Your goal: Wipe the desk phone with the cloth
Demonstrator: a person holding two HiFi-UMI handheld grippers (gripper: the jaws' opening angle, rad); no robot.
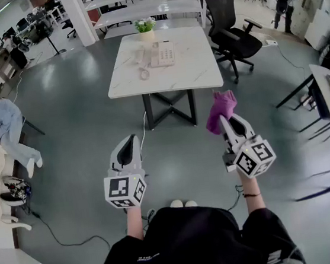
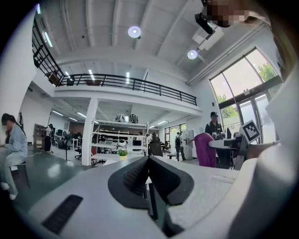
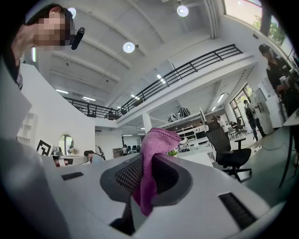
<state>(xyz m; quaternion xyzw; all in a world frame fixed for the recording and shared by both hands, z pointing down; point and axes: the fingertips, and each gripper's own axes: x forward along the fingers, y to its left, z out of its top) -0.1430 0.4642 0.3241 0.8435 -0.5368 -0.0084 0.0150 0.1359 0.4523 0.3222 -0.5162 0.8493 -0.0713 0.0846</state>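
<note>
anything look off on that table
The handset seems to lie on the table left of the phone rather than in its cradle, its cord looped loose in front. It is small in view, so not certain. Nothing spilled; the plant stands upright.

Your left gripper (image 2: 148, 163) fills the lower centre of the frame, and its two dark jaws are pressed together with nothing between them. At middle right, a purple cloth (image 2: 204, 149) hangs upright. A marker cube (image 2: 251, 131) shows just to its right. Behind the cloth stands a person in a dark cap (image 2: 213, 127), with tall windows (image 2: 243, 88) filling the right side behind them. A seated person in a light blue top (image 2: 12, 144) is at the far left edge. A black balcony railing (image 2: 133, 85) runs across the upper middle, and a white pillar (image 2: 88, 132) drops from it left of centre. A small potted plant (image 2: 122, 153) sits just above the jaws, and round ceiling lights (image 2: 134, 31) glow at the top.
</note>
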